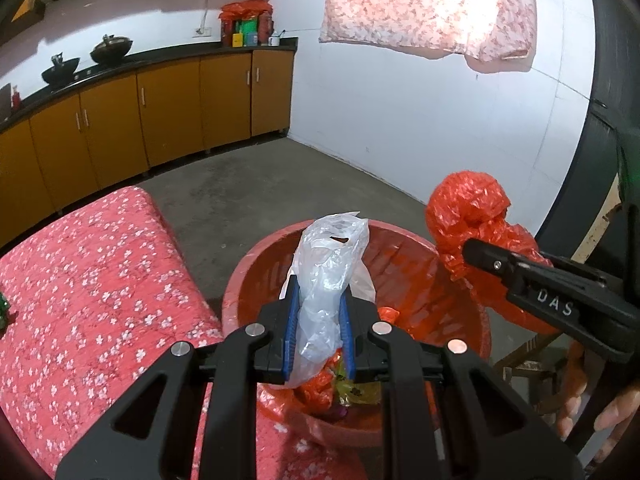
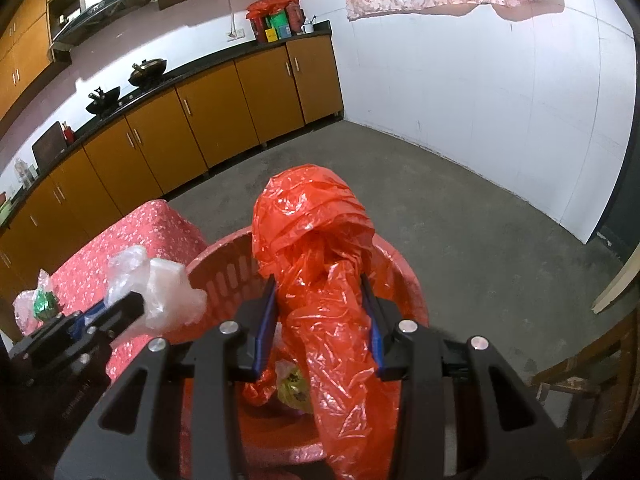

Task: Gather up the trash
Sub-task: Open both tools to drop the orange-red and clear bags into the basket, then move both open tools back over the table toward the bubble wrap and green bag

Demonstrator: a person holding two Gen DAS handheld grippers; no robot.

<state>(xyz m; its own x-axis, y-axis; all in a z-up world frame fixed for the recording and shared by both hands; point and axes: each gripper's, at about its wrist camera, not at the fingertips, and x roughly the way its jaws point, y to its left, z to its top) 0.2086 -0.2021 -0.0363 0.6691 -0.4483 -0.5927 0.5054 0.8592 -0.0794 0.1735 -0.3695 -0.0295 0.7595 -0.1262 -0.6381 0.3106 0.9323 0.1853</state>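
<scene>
Red basket (image 1: 256, 268) as landmark: its contents half hidden behind grippers, only red scraps and yellow wrapper (image 2: 294, 390) show. Left gripper (image 1: 318, 300) jaws clamped on clear plastic bag (image 1: 332, 264) above basket. Right gripper (image 2: 320, 292) jaws clamped on red plastic bag (image 2: 316, 232) above basket. Floral-covered table (image 1: 88, 280) touches basket's left side; green-wrapped item (image 2: 42, 304) on it, unclear. Hand (image 1: 592, 412) cut off right of basket.

Orange-brown cupboards (image 2: 224, 112) are lined up along the far wall under a black counter (image 2: 208, 62). Two dark woks (image 1: 86, 60) are seen on the counter, and boxes with a red bag (image 2: 276, 16) are piled at its end. A pink flowery cloth (image 1: 432, 4) is hung high on the white wall (image 1: 420, 120), and a red flowery cover (image 1: 88, 280) is spread over something low by the grey floor (image 2: 460, 220).
</scene>
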